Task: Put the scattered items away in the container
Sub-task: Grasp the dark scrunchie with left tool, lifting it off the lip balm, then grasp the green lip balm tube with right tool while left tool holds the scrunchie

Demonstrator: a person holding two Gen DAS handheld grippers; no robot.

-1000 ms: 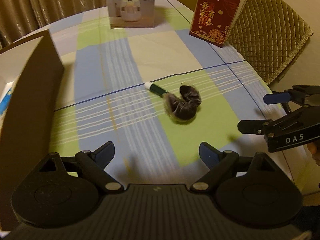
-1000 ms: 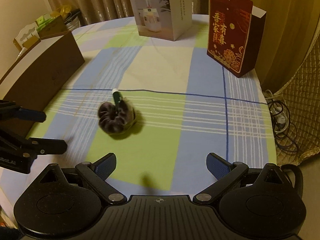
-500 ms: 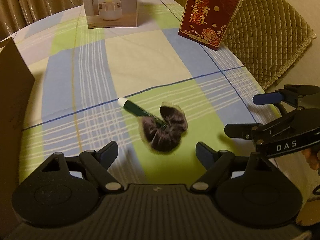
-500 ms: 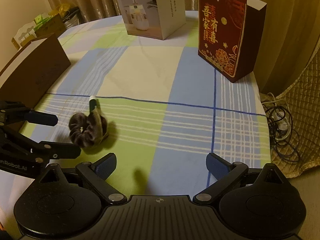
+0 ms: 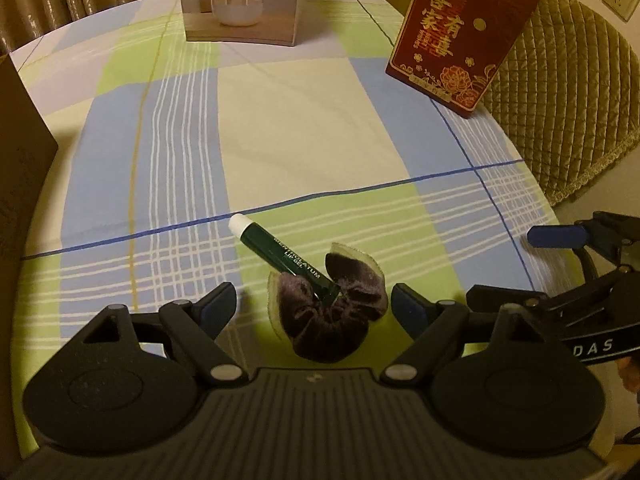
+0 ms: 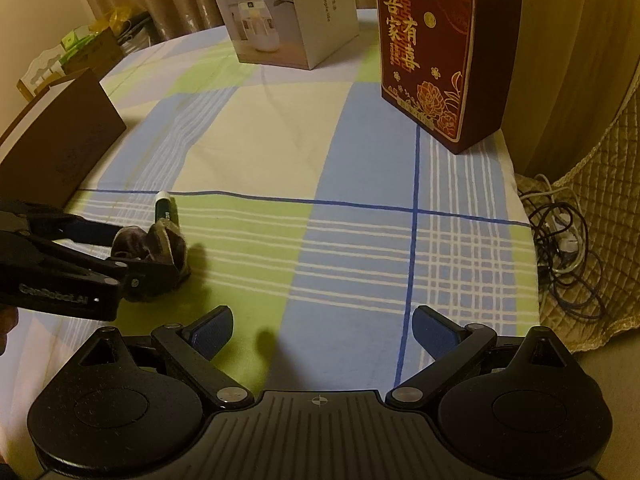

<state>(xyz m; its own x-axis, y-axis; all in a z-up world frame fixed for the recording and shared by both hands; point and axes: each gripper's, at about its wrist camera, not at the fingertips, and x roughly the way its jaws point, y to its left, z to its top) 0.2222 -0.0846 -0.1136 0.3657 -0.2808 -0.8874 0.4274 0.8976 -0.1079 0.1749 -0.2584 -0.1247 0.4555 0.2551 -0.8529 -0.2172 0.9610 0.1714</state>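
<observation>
Left wrist: left tool [image 5: 313, 307] jaws apart, closing around velvety brown scrunchie [image 5: 330, 320] on table [image 5: 280, 120], contact unclear. Green lip-balm tube [image 5: 284, 258] lies across it, white cap pointing far-left. Right tool [image 6: 322, 330] apart, empty.

Tablecloth [image 6: 360, 240] centre free – boxes: brown box [image 6: 60, 152] left, red box [image 6: 432, 60] far.

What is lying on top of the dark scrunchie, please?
A green lip-balm tube lies slanted across the scrunchie, white cap resting off it on the tablecloth. Its lower end sinks into the folds and is hidden.
</observation>
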